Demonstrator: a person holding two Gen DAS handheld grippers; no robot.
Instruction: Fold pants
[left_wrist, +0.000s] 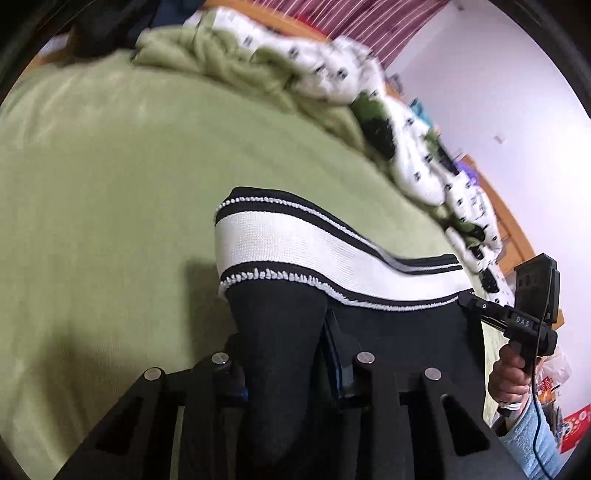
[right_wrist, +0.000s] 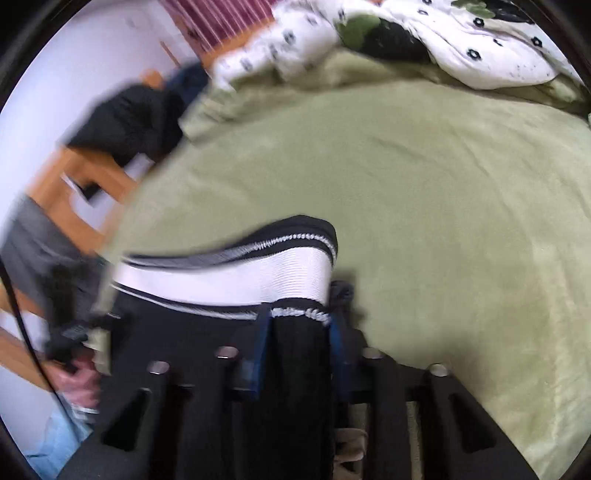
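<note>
Only right view shows orange chair (right_wrist: 70, 192).

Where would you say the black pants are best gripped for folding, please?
At the white waistband, one corner each, coming from below its edge: the band is firm and stretched flat. The left tool and right tool already pinch the black pants there above the green bedspread.

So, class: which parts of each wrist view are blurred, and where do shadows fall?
Left wrist view: the waistband is sharp, the quilt smeared, a shadow on the green sheet lower left. Right wrist view: the left side blurs, chair included; shadow lies right of the pants.
</note>
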